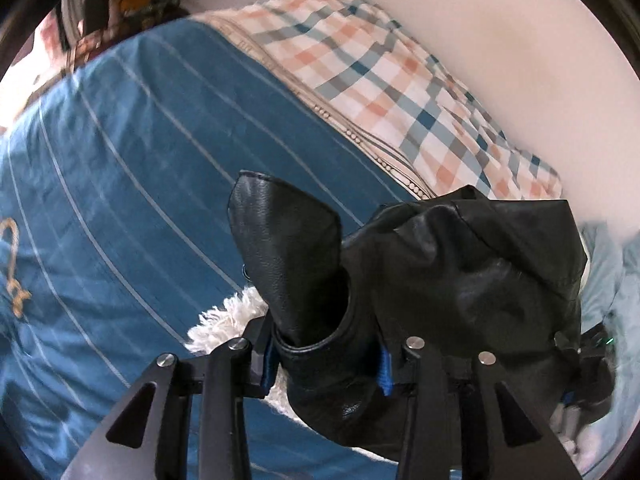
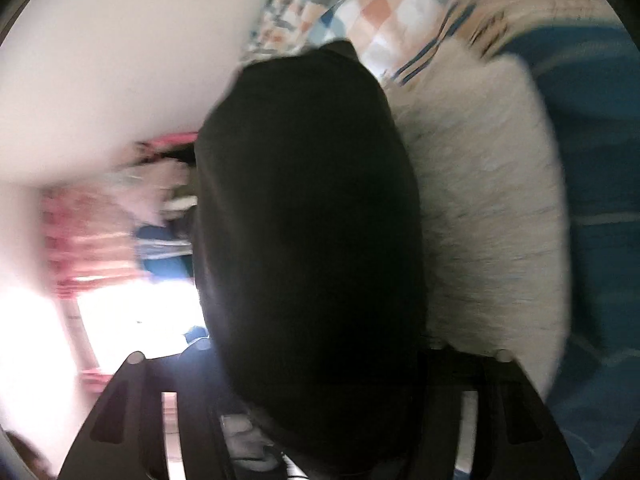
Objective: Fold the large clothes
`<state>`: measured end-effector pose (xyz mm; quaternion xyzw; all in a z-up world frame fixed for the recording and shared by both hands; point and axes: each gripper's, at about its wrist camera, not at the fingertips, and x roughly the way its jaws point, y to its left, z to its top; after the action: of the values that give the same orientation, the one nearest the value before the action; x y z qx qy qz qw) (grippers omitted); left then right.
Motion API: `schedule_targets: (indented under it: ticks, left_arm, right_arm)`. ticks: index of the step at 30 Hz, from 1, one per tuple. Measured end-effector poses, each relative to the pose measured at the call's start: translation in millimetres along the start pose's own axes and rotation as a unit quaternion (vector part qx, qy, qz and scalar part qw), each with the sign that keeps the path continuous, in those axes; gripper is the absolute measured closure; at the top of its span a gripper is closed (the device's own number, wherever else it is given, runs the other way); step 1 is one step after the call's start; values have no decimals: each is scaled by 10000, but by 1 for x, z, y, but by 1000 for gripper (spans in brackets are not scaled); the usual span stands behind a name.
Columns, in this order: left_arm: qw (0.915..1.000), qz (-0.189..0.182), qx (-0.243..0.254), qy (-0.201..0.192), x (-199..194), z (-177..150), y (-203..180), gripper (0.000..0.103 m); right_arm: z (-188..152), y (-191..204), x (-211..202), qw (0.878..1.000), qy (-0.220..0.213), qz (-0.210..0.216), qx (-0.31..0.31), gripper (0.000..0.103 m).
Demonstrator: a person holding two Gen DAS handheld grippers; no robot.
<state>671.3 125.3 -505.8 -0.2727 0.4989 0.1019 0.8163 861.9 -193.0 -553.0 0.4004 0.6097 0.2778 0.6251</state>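
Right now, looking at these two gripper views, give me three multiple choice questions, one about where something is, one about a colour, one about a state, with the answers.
1. Where does the checked quilt lie?
A. Between the blue striped bedspread and the wall
B. On the floor
C. Over the black jacket

2. What colour is the jacket's fleecy lining?
A. Red
B. White
C. Green

3. What is the left gripper doing?
A. Open above the bed
B. Shut on a pillow
C. Shut on the black leather jacket

Answers: 1 A, the quilt runs along the wall beyond the bedspread. 2 B, white pile shows under the leather. 3 C, the jacket's cuff sits pinched between its fingers.
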Motion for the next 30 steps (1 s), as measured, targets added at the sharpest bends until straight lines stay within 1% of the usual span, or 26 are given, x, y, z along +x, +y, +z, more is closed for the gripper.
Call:
schedule_targets:
  ticks: [1, 2, 3, 4, 5, 6, 7, 9, 10, 11, 12, 13, 14, 15, 16, 17, 18, 20, 22, 23, 24, 25, 27, 28, 29, 30]
  left_arm:
    - [9999, 94, 101, -9, -4, -1, -3, 66]
    - [9990, 309, 326, -58, -11, -3, -9, 65]
    - [9976, 476, 498, -105, -16, -4, -13, 60]
    - [9957, 622, 665, -153, -20, -7, -18, 47]
    - [9937, 757, 798, -227, -25, -7, -20, 36]
    - [9904, 931, 964, -329, -31, -8, -25, 17]
    - [9864, 1094, 1147, -430, -37, -10, -28, 12]
    - [9773, 1338, 1532, -591, -56, -18, -37, 12]
    - [9727, 1422, 1712, -654, -65, -22, -42, 11]
    - [9681, 1451, 1904, -736, -78, -28, -46, 11]
    - [9636, 1415, 2115, -814, -93, -35, -50, 8]
    - [9604, 1403, 2246, -864, -101, -39, -52, 4]
    - [9552, 1389, 2436, -947, -119, -48, -54, 3]
    - [9526, 1358, 2542, -975, -130, -53, -55, 3]
    - [9475, 1340, 2713, -1032, -148, -62, -56, 3]
    - [9445, 1354, 2792, -1081, -161, -68, -58, 3]
    - [9428, 1279, 2879, -1086, -179, -74, -57, 2]
    - [9419, 1137, 2963, -1098, -213, -84, -57, 2]
    - [9433, 931, 2998, -1079, -248, -93, -56, 2]
    - [9434, 840, 3014, -1098, -269, -99, -55, 2]
    - [9432, 781, 3033, -1111, -281, -104, -56, 2]
    - [9426, 711, 3060, -1130, -302, -110, -56, 2]
    - [9421, 463, 3125, -1126, -348, -124, -56, 2]
    - [9409, 431, 3153, -1159, -362, -128, -56, 2]
    - [9392, 348, 3204, -1186, -388, -136, -57, 2]
    - [9388, 271, 3221, -1188, -401, -140, -57, 2]
  right_arm:
    - [-5, 13, -7, 9988, -116, -428, -185, 29]
    - [-10, 24, -12, 9960, -241, -794, -325, 26]
    - [-18, 37, -18, 9890, -432, -1307, -540, 25]
    - [-31, 52, -25, 9768, -703, -1886, -730, 25]
    - [-43, 64, -29, 9664, -874, -2271, -833, 22]
    - [-60, 78, -33, 9462, -1113, -2898, -912, 17]
    - [-76, 88, -35, 9283, -1277, -3356, -966, 15]
    - [-99, 102, -35, 8948, -1508, -4070, -1046, 14]
    - [-115, 108, -35, 8751, -1586, -4434, -1117, 14]
    - [-136, 115, -34, 8592, -1675, -4692, -1164, 13]
    - [-157, 116, -34, 8503, -1726, -4831, -1178, 13]
    - [-180, 119, -39, 8442, -1761, -4929, -1153, 13]
    - [-187, 120, -50, 8405, -1803, -4988, -1108, 13]
    - [-208, 125, -61, 8341, -1862, -5078, -1088, 12]
    - [-230, 138, -67, 8268, -1930, -5175, -1067, 12]
    - [-247, 152, -72, 8235, -1981, -5210, -1055, 12]
    - [-270, 168, -82, 8209, -2093, -5210, -1043, 11]
    - [-311, 197, -98, 8134, -2268, -5250, -1059, 11]
    - [-357, 234, -117, 8057, -2476, -5273, -1070, 10]
    - [-376, 250, -126, 8031, -2548, -5277, -1080, 10]
    - [-395, 264, -135, 8003, -2634, -5275, -1089, 10]
    - [-414, 279, -144, 7981, -2711, -5269, -1091, 10]
    - [-452, 307, -161, 7981, -2808, -5203, -1159, 10]
    - [-476, 327, -172, 7953, -2902, -5187, -1192, 10]
    - [-495, 340, -180, 7940, -2947, -5177, -1213, 10]
    - [-514, 354, -189, 7931, -3023, -5141, -1239, 10]
